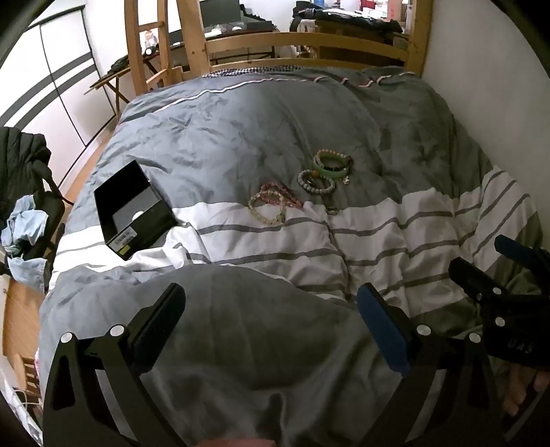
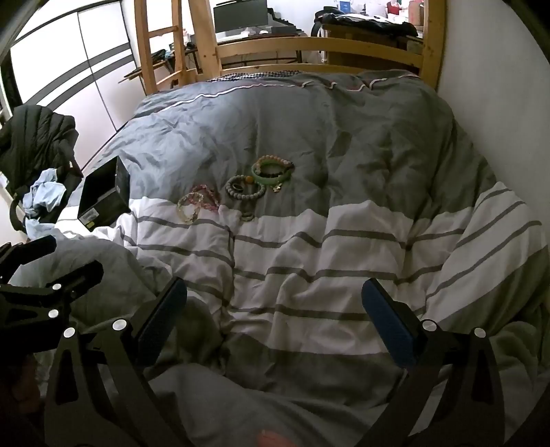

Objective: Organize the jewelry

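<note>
Several bracelets lie in a loose cluster on the bed's duvet [image 1: 343, 247]: a green bangle with beaded ones [image 1: 332, 163], a grey beaded bracelet [image 1: 315, 181], pink and pale beaded bracelets [image 1: 271, 203], and a small ring [image 1: 332, 209]. The cluster also shows in the right wrist view [image 2: 240, 187]. An open black box [image 1: 132, 209] lies to their left, also in the right wrist view [image 2: 103, 194]. My left gripper [image 1: 271, 309] is open and empty, well short of the jewelry. My right gripper [image 2: 275, 306] is open and empty, also short of it.
A wooden bed frame [image 1: 309, 44] stands at the far end, with a white wall [image 1: 498, 86] on the right. A chair with a dark jacket and blue cloth [image 1: 24, 192] stands left of the bed. A desk with a monitor [image 2: 240, 17] is beyond.
</note>
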Action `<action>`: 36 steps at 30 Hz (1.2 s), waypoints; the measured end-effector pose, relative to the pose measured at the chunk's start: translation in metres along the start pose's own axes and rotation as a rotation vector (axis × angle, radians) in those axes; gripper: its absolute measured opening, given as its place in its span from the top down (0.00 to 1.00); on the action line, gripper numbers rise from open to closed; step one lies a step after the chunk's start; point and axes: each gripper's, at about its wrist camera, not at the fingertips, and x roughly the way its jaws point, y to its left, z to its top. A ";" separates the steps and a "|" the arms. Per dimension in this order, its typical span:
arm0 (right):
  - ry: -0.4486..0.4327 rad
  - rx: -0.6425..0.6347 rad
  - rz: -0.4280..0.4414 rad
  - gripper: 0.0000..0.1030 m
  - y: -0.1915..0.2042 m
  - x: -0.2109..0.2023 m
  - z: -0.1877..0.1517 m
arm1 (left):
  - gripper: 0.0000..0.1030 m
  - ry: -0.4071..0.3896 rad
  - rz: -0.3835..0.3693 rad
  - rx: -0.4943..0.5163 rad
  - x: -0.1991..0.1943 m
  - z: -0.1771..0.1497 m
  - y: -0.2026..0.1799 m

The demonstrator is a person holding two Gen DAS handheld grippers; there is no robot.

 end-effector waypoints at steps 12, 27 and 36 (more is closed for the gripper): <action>0.003 -0.001 0.001 0.03 0.000 -0.003 0.003 | 0.05 0.006 0.003 0.002 0.004 -0.004 0.000; 0.006 -0.004 0.001 0.03 0.002 -0.001 0.002 | 0.05 0.025 -0.002 0.005 0.010 -0.004 -0.003; 0.009 -0.003 0.001 0.03 0.003 0.001 0.001 | 0.05 0.034 -0.003 0.004 0.011 -0.004 -0.003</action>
